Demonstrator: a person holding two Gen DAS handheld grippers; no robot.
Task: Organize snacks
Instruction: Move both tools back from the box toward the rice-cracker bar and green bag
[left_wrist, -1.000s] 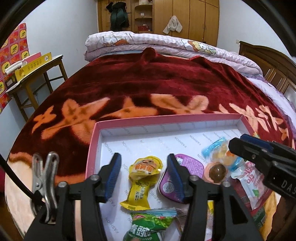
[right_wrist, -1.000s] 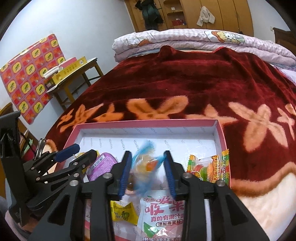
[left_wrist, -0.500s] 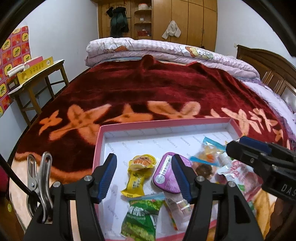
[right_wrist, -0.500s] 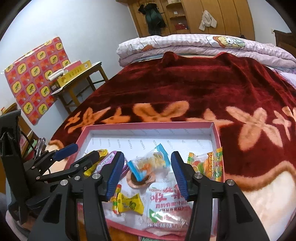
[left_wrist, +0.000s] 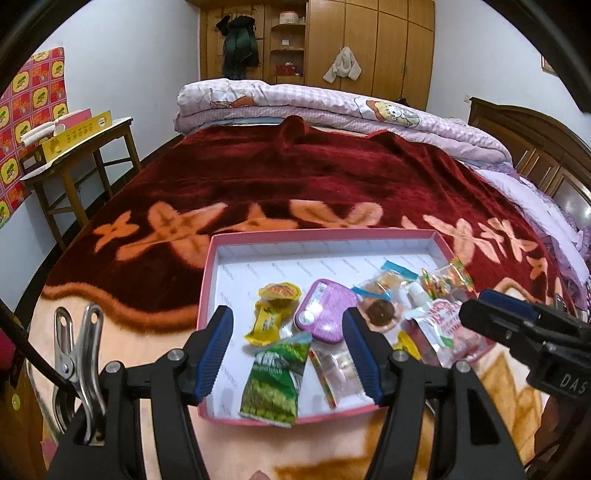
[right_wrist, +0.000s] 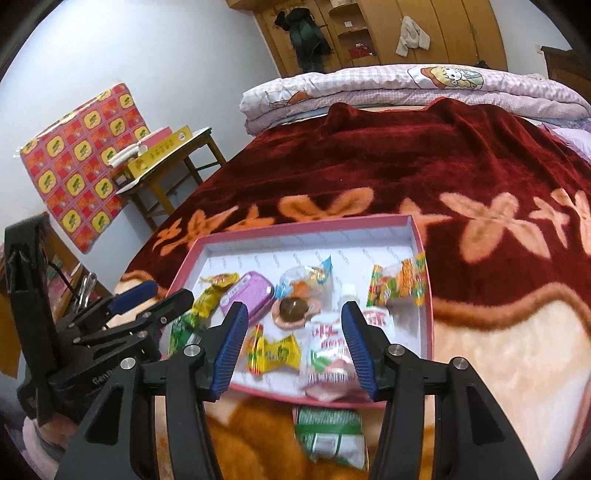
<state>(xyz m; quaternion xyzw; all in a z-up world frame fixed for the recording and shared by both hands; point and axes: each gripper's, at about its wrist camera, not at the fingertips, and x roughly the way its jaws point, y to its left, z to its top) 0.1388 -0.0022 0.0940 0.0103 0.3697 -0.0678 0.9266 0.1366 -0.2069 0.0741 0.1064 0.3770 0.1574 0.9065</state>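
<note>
Bedding carries the pink tray (right_wrist: 423, 258), most snacks inside. Both grippers, left (left_wrist: 288, 350) and right (right_wrist: 291, 345), have pulled back, jaws spread and empty. One green packet (right_wrist: 328, 435) apparently remains outside, near the tray's front edge.

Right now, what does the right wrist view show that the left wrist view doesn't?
Only the right wrist view: a green packet on the blanket, outside the box's near edge. Only the left wrist view: a clear wrapper beside the green pea bag. Both: the pink box, purple tin, and open, empty left gripper and right gripper.
</note>
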